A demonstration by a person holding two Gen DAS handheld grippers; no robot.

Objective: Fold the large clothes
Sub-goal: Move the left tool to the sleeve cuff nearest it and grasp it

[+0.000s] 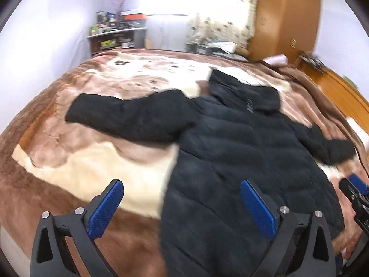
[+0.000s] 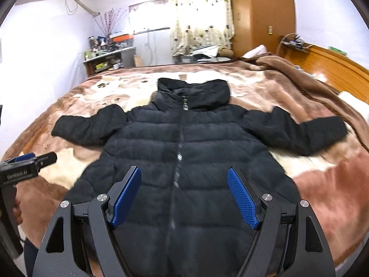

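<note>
A black puffer jacket (image 2: 184, 152) lies flat and zipped on the bed, front up, both sleeves spread out to the sides, hood at the far end. It also shows in the left wrist view (image 1: 230, 152). My right gripper (image 2: 184, 194) is open and empty above the jacket's lower middle. My left gripper (image 1: 182, 205) is open and empty above the jacket's lower left edge. The left gripper also shows at the left edge of the right wrist view (image 2: 30, 159). The right gripper shows at the right edge of the left wrist view (image 1: 355, 189).
The bed is covered by a brown and cream plush blanket (image 2: 322, 168). A wooden headboard (image 2: 334, 64) runs along the right. A wardrobe (image 2: 260, 11), a curtained window (image 2: 200, 13) and a cluttered shelf (image 2: 103, 53) stand beyond the bed.
</note>
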